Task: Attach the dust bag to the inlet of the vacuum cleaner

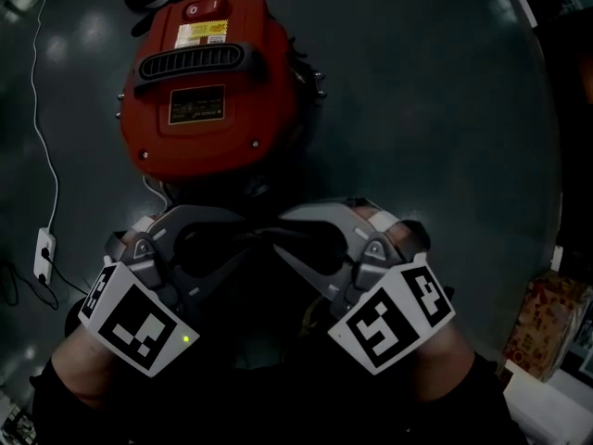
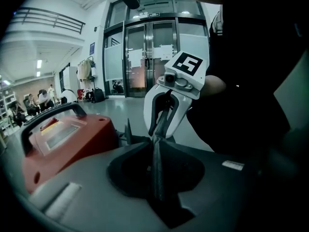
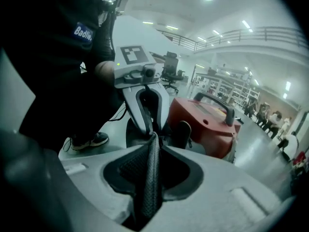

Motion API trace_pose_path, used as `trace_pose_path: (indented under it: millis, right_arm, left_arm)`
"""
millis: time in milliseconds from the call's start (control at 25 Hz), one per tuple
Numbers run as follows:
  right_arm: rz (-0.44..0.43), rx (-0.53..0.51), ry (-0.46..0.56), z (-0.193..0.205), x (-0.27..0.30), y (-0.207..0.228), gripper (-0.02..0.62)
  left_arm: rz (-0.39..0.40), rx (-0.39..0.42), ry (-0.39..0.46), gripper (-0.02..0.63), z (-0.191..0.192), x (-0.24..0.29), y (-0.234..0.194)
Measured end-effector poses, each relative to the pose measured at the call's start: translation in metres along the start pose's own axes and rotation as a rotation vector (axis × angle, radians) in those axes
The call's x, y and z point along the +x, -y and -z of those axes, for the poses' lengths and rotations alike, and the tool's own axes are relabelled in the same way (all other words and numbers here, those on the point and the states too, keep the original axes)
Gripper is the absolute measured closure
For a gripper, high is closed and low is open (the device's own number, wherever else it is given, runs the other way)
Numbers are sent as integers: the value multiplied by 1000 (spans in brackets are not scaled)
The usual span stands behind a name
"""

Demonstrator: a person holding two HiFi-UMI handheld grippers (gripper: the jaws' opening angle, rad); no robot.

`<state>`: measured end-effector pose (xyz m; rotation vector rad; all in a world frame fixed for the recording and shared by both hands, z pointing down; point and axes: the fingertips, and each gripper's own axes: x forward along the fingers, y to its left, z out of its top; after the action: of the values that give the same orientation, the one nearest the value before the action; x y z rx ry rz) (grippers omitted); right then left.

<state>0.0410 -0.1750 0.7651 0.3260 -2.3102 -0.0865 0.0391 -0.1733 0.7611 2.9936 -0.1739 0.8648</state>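
The dust bag (image 3: 150, 178) shows as dark, woven mesh gathered into a narrow upright fold. It hangs between the two tools, just in front of the red vacuum cleaner (image 1: 213, 82), which stands on the dark floor (image 1: 417, 109).

The left tool (image 2: 157, 151) is closed on one end of the fold, the fabric pinched flat between its pads. The right tool (image 3: 152, 144) faces it and is clamped on the same fold from the other side. The tips of the two nearly meet.

The vacuum cleaner's top carries a black ribbed handle (image 1: 195, 61) and a yellow label (image 1: 201, 33).

Only the pinched edge of the bag can be read. In the head view its body falls into shadow beneath the tools and against the person's dark clothing, so its shape and opening cannot be made out. The vacuum cleaner's lower part lies behind the tools, and no view shows its inlet. A white cable (image 1: 48, 156) runs down the left edge to a power strip (image 1: 44, 253).
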Motion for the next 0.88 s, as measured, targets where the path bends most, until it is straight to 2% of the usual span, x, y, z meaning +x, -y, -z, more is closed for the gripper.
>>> trace_pose_path:
  millis: [200, 400, 600, 720, 880]
  right_arm:
    - [-21, 160, 28, 8, -3, 6, 514]
    - [-38, 145, 38, 7, -2, 7, 505]
    - [-59, 141, 80, 11, -5, 15, 394]
    - [-111, 177, 105, 17, -7, 12, 377]
    - [-137, 243, 65, 26, -18, 4, 376]
  left_arm:
    - [6, -1, -15, 522, -4, 10, -5]
    - [-7, -15, 6, 500, -4, 7, -7]
    - [-25, -31, 41, 402, -2, -2, -10]
    - [-17, -38, 75, 376, -5, -5, -2]
    - [-46, -34, 89, 366, -18, -18, -3]
